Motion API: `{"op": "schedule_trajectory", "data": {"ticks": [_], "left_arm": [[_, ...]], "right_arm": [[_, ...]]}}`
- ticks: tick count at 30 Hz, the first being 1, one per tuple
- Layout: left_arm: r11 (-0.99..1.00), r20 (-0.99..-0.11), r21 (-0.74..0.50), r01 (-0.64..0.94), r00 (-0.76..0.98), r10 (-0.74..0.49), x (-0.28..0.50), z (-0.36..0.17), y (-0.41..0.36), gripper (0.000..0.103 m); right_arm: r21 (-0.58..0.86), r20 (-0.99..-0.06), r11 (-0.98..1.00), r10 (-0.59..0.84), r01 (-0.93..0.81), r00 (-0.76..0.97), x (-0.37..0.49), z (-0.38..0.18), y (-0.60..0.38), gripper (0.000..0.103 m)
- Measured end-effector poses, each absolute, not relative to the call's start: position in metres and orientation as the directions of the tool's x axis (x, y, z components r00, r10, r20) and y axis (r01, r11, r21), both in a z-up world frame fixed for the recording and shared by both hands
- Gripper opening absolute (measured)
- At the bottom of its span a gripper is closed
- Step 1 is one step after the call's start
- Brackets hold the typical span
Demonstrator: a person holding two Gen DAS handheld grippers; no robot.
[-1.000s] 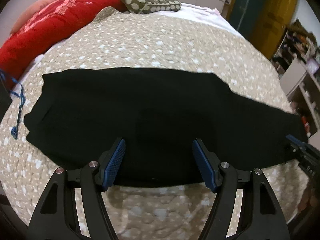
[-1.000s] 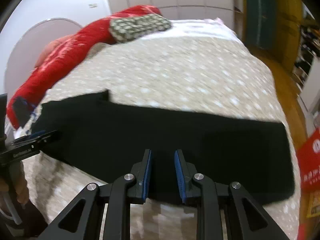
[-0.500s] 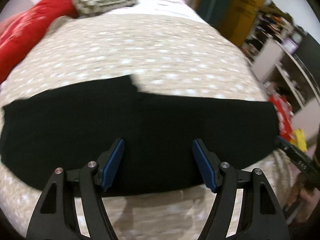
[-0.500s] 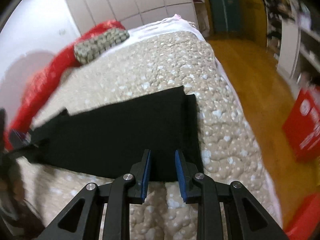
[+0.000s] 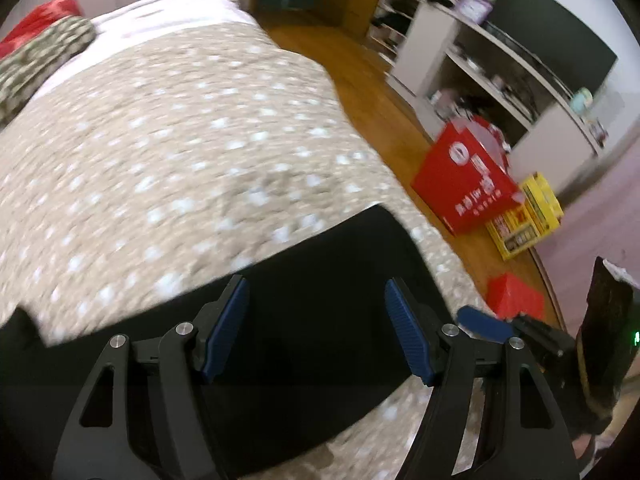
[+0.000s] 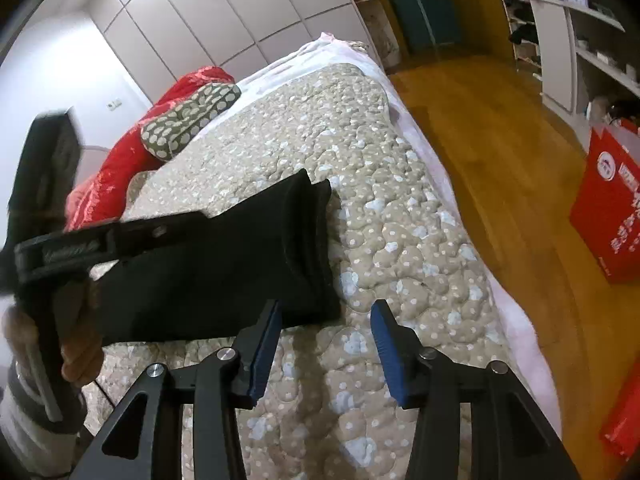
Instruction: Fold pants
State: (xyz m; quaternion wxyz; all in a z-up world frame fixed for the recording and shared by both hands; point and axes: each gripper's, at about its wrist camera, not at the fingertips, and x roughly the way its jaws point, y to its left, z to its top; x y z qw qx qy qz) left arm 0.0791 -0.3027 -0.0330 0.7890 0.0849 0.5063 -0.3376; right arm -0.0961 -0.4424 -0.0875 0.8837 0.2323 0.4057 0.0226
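Between the spread blue pads of the left gripper (image 5: 316, 328), in its own wrist view, lay only the black pants (image 5: 328, 272); the jaws stood wide apart and the pads pinched nothing, though whether they brushed the cloth could not be told. The pants ran as a long dark band across the near part of the beige spotted quilt (image 5: 192, 136), their end just beyond and to the right of that gripper. Farther right, the right gripper (image 5: 486, 326) showed one blue fingertip beside the pants' end.

From the right wrist view, a hand (image 6: 78, 344) gripped the left tool's handle at the far left, its black frame lying over the pants (image 6: 224, 264). The folded end sat just ahead and left of the right gripper (image 6: 326, 338), whose jaws were opening with bare quilt (image 6: 400, 216) between them. Its left pad (image 6: 266, 344) stood at the cloth's near corner; contact was unclear.
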Motion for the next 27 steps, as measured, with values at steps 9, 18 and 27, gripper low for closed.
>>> {"op": "schedule_trajectory", "data": {"ticks": [9,18,27], "left_arm": [[0.704,-0.883,-0.184,0.686,0.2,-0.425,0.091,-0.045,-0.359,0.071],[0.684,-0.892,-0.107,0.721,0.235,-0.387,0.089,-0.071,-0.379,0.06],[0.688,-0.816,-0.272,0.673,0.217,-0.536,0.102,-0.008,-0.318,0.037]], "right_arm": [[0.491,-0.655,0.865,0.292,0.099,0.697,-0.086,-0.096,-0.444,0.051],[0.536,-0.62,0.84,0.323,0.085,0.715,-0.071,-0.102,-0.436,0.041],[0.531,-0.555,0.847,0.351,-0.003,0.754,-0.055,-0.059,-0.407,0.013]]}}
